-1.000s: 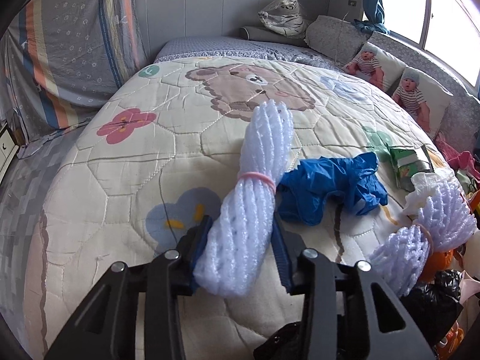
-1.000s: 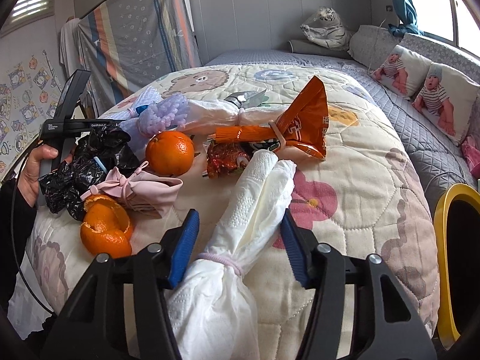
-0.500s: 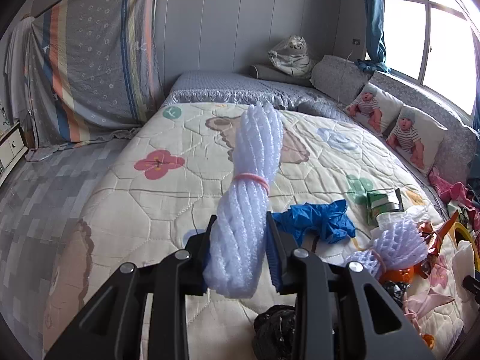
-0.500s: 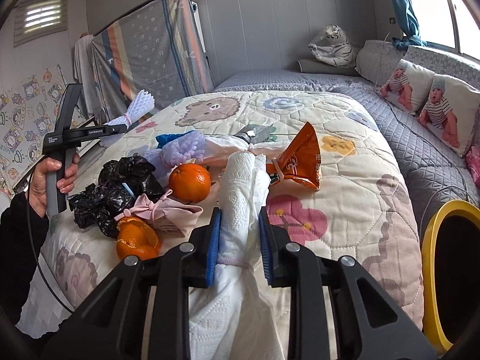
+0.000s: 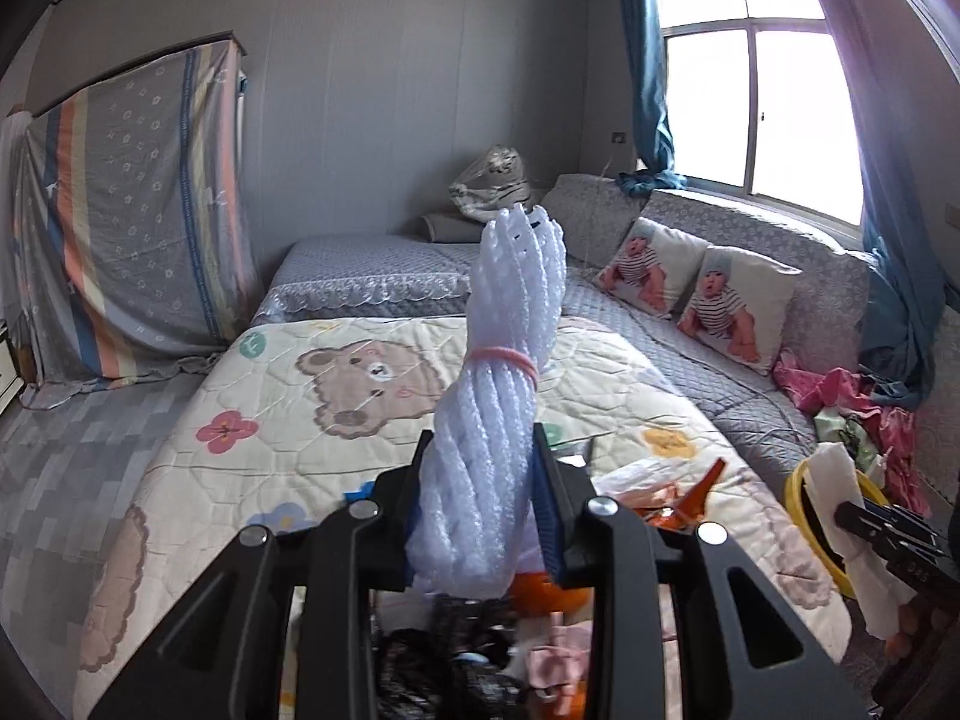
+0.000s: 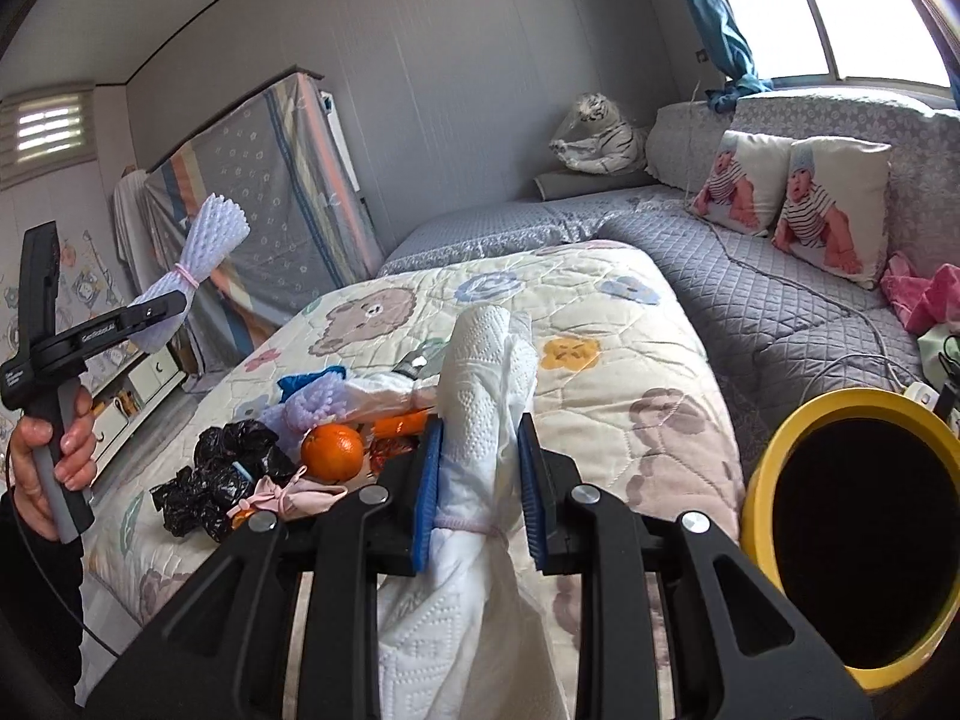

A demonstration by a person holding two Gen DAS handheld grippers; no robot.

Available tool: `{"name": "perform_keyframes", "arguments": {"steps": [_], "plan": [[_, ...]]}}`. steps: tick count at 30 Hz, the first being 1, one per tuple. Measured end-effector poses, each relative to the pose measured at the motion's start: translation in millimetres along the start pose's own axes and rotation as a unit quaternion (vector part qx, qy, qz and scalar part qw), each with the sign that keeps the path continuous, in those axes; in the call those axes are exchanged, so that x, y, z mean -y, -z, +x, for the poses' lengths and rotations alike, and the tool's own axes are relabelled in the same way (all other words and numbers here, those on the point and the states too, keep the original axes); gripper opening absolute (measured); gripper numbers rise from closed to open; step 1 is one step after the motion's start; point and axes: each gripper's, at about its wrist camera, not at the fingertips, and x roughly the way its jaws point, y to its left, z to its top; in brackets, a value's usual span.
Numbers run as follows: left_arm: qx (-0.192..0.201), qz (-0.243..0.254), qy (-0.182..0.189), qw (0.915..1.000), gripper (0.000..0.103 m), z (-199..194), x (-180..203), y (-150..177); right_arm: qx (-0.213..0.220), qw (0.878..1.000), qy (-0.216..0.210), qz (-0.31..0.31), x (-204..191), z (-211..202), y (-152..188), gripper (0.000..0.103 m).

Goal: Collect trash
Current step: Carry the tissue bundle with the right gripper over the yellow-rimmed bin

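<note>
bedroom, grey walls, bright window, cartoon bear quilt over the bed. left gripper raised clear of the quilt, fingers clamped on a white foam net bundle tied with a pink band, upright between the blue pads. right gripper likewise pinched on a paper towel bundle, band-tied, just beside the yellow bin at its right. left behind on the quilt: whole orange, crumpled black bag, pink bow, blue glove, second foam net. baby-print pillows along the far side.
</note>
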Motion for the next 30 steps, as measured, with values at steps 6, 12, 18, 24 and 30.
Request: {"name": "perform_keyframes", "arguments": {"steps": [6,12,18,24,30], "plan": [[0.007,0.043,0.074,0.9963,0.028,2.7,83.9,-5.0,0.046,0.996,0.068,0.026,44.8,-41.0,-10.0,0.023],[-0.017,0.079,0.149,0.9855,0.028,23.7,162.4,3.4,0.072,0.986,0.137,0.066,96.6,-71.7,-12.4,0.023],[-0.042,0.115,0.208,0.9704,0.029,47.0,231.9,20.8,0.081,0.973,0.19,0.102,143.9,-84.5,-7.7,0.023],[-0.076,0.128,0.246,0.9577,0.029,83.1,280.4,35.8,0.072,0.964,0.218,0.132,178.5,-80.9,3.6,0.023],[-0.115,0.134,0.272,0.9459,0.029,121.1,317.0,52.2,0.057,0.956,0.24,0.159,202.4,-72.1,15.6,0.023]]}}
